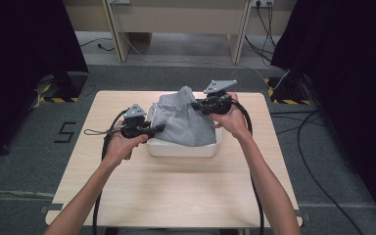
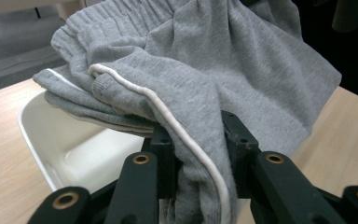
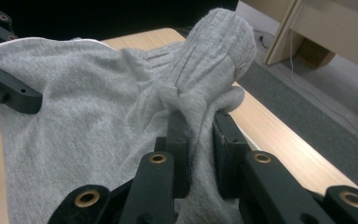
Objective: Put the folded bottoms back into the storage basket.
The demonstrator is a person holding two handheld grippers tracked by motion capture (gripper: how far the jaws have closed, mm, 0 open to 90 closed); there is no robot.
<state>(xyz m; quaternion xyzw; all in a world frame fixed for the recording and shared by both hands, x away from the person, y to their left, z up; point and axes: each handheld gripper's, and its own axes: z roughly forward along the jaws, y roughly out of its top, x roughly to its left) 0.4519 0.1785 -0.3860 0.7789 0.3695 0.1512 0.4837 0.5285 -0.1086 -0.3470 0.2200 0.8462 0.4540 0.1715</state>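
Nearest you, your left gripper point(image 1: 160, 129) is clamped on the cloth point(image 1: 183, 122) at the tub's point(image 1: 181, 148) left rim. In the left gripper view the jaws stand close together with a thick bunch of grey knit squeezed between them, a white piped seam point(image 2: 168, 116) running straight through the bite. That's a good hold: the seam is the firmest line in this fabric, so it should resist slipping out.

The cloth itself drapes over the white tub, which sits at the middle of the tabletop point(image 1: 176, 196), slightly toward the far edge. It looks like soft sweat fabric: light, limp, no stiffness at all. Expect it to sag wherever you don't support it, and to stretch a little rather than tear. Nothing fragile here, and the knit surface looks grippy, not slick.

Farther out, your right gripper point(image 1: 196, 105) pinches the cloth at the tub's far right corner. The right gripper view shows its jaws closed on a gathered fold, with a ribbed band point(image 3: 219, 42) bulging up above the fingertips. That ribbing looks thick and elastic, so I'd judge the grip secure.

With two holds well apart, the cloth hangs between them like a sling. Keep the hems and bands as your grab points; the plain middle would just bunch.
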